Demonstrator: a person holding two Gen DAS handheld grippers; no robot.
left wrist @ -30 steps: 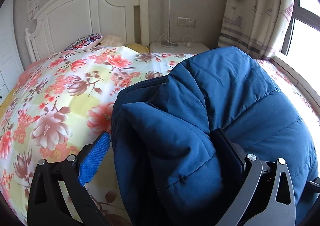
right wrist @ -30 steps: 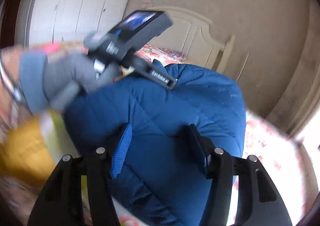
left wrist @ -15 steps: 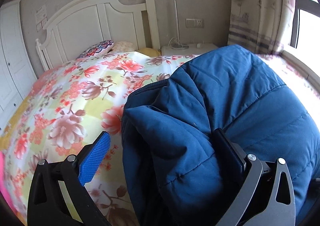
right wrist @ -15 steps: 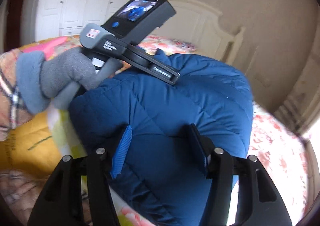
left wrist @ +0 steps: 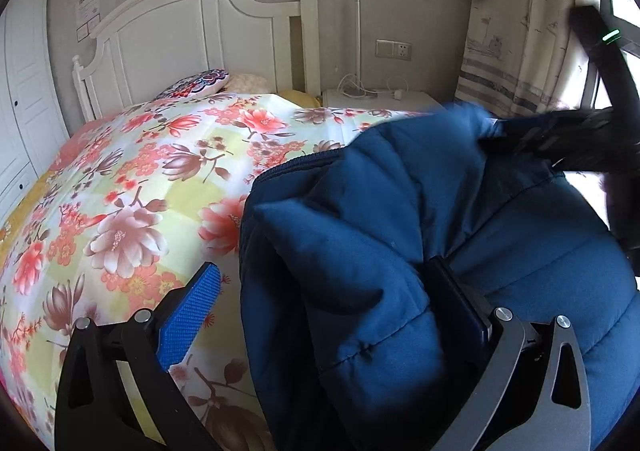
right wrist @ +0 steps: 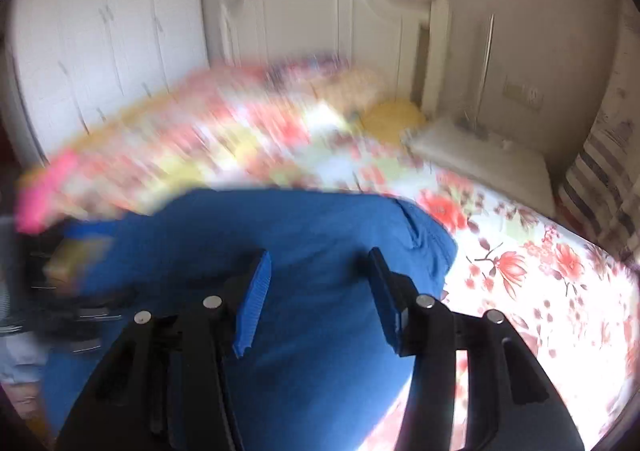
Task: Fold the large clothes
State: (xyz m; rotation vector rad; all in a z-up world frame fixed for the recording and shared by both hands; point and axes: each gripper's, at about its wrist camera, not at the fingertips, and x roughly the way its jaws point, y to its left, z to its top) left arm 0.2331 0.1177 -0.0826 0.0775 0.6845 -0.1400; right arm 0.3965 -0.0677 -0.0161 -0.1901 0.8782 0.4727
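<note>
A dark blue quilted jacket (left wrist: 420, 235) lies bunched on the floral bedspread (left wrist: 132, 187). My left gripper (left wrist: 324, 291) is open, its jaws wide apart; a fold of the jacket lies loose between them, against the right finger. In the right wrist view, which is motion-blurred, my right gripper (right wrist: 318, 295) is open and empty just above the jacket (right wrist: 304, 243). The right gripper also shows as a dark blurred shape at the upper right of the left wrist view (left wrist: 576, 139), over the jacket's far edge.
A white headboard (left wrist: 192, 27) and pillows (left wrist: 196, 83) are at the far end of the bed. A white nightstand (left wrist: 380, 101) with a lamp pole and cables stands beside it. Curtains (left wrist: 516, 23) and a window are on the right, white wardrobes (right wrist: 104, 51) on the left.
My right gripper has swung fast from over the jacket's left part to its far right edge, and now appears in the left wrist view. The left gripper has barely moved and stays open.
</note>
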